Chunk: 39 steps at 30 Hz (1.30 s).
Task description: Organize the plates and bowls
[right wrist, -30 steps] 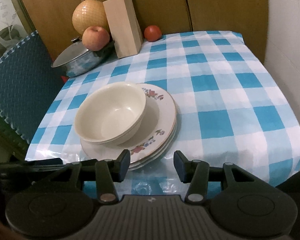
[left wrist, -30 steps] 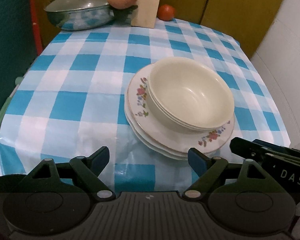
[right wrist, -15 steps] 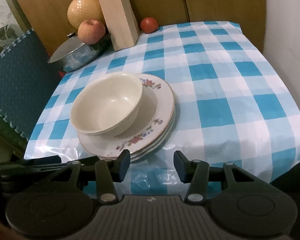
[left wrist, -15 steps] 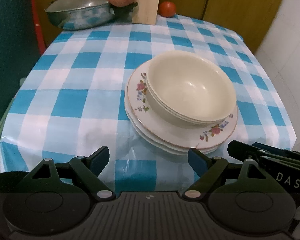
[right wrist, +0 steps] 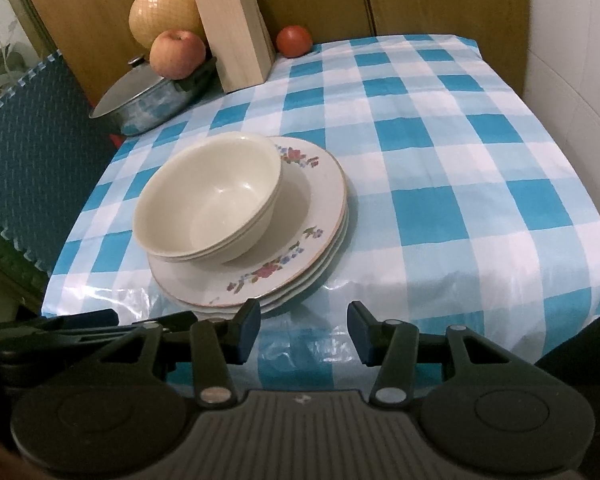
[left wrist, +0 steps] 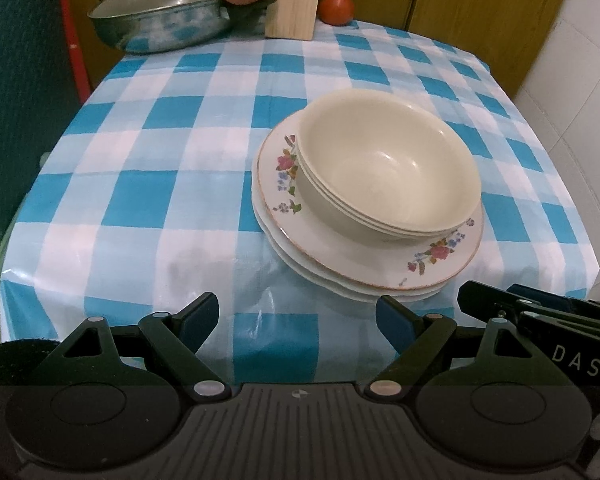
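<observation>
Closest in, the left claw (left wrist: 298, 318) is spread wide with nothing between its fingers, hanging over the near edge of the tabletop (left wrist: 148, 200) with its blue-and-white checked cover. The right claw (right wrist: 304, 330) sits partly open, a narrower gap, also empty, just beside the left one.

Right past the fingertips is the stack of floral plates (left wrist: 364, 264), several deep, near the front edge. The cream bowls (left wrist: 388, 168) are nested together on top of the plates, pushed a bit off-centre.

Further back there's open checked cloth, then at the far edge a lidded pot (right wrist: 148, 100) with an apple (right wrist: 177, 54) resting on it, a wooden knife block (right wrist: 236, 32), a tomato (right wrist: 294, 41), and a netted melon (right wrist: 162, 16) behind.
</observation>
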### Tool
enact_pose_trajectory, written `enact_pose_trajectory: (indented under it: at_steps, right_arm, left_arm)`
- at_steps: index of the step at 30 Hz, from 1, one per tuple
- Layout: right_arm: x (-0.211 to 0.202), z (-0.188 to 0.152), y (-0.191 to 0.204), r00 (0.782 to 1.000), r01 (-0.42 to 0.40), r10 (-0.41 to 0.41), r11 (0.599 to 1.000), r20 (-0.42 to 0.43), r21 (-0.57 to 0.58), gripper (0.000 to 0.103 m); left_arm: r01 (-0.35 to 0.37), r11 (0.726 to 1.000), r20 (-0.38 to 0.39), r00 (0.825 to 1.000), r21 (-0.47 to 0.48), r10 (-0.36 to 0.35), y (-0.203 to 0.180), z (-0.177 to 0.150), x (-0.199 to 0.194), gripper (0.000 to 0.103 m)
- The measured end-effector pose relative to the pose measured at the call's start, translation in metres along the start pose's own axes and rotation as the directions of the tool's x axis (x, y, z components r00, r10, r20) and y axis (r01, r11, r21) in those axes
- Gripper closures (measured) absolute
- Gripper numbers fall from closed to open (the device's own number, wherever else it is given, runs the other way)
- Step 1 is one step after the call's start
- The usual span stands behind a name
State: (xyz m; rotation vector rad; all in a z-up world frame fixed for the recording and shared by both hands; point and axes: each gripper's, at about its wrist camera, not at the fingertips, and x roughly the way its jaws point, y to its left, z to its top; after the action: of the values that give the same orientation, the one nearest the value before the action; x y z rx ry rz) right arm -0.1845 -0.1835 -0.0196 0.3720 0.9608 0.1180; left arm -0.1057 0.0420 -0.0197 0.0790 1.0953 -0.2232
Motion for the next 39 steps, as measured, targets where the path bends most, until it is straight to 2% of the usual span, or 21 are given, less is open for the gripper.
enact_pose_trajectory:
  at_steps: [35, 39]
  right_arm:
    - [-0.0010, -0.0025, -0.0008, 1.000, -0.008, 0.008, 1.000, -0.002, 0.012, 0.059]
    - [-0.0011, -0.0024, -0.0010, 1.000, -0.009, 0.009, 1.000, 0.000, 0.012, 0.059]
  left_arm:
    - [-0.042, 0.998, 0.028, 0.999, 0.047, 0.041, -0.0062, -0.0003, -0.0045, 0.013]
    - [-0.049, 0.997, 0.050, 0.998, 0.062, 0.046, -0.0067, -0.0002, -0.0059, 0.013]
